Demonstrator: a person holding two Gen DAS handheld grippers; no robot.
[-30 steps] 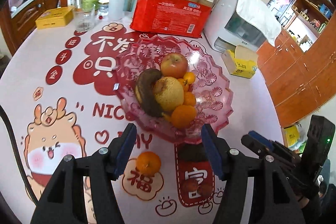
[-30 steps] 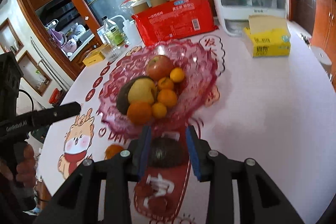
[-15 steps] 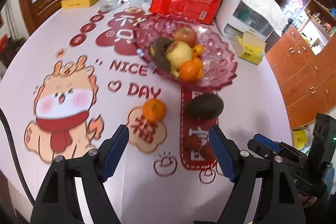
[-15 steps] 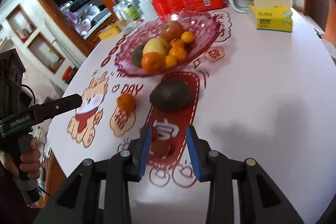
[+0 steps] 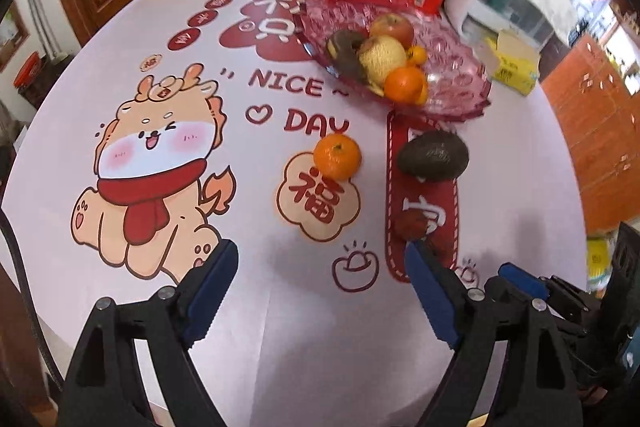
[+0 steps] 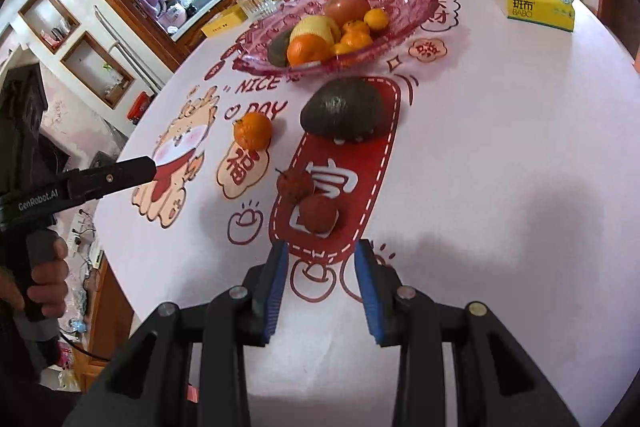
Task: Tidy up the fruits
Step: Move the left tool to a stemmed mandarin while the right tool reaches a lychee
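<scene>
Fruits, loose on counter with printed cloth: avocado, mandarin, two small red fruits

Pink glass bowl – largest item, far side of counter, scalloped rim. Holds red apple, pale yellow rough-skinned fruit, dark fruit at its left, several oranges piled at near edge

Avocado – dark green-black, dull bumpy skin, lies on its side on the red banner print, just in front of the bowl, not touching it

Mandarin – bright orange, green stem scar up, sits at top edge of the peach-coloured flower print, left of avocado, apart from it

Two small red fruits – rough dark-red skin, touching each other on the red banner; one has a short stem

Right gripper – fingers parted, nothing between them; nearer red fruit lies just ahead of the tips, in line with the gap

Left gripper – fingers spread wide, holding nothing; mandarin well ahead of the gap, red fruit near the right fingertip
</scene>
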